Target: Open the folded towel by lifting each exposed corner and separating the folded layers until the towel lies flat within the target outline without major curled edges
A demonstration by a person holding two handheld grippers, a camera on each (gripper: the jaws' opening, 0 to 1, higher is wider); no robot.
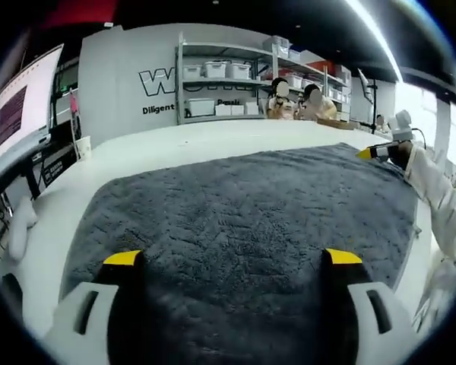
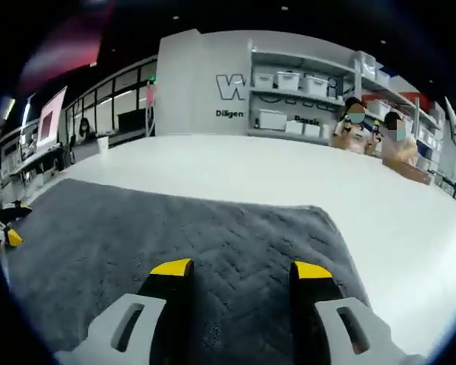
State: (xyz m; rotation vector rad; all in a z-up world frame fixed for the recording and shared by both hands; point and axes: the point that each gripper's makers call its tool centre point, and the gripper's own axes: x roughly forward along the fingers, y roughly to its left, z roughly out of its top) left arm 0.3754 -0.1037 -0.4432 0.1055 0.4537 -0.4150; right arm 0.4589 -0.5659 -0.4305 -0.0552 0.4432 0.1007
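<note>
My left tongs (image 1: 232,257) hang spread wide over the near part of the grey towel (image 1: 243,220), pinching nothing. My right tongs (image 2: 242,268) are also parted and empty, above the towel (image 2: 175,236) near its right edge. The towel lies spread across the white desk (image 1: 213,141). In the left gripper view, my right tongs (image 1: 376,152) show at the towel's far right edge, with a white sleeve (image 1: 441,198) behind them. Beyond the desk stand shelves (image 1: 220,84) with white bins, and two people (image 2: 372,129) sit there.
</note>
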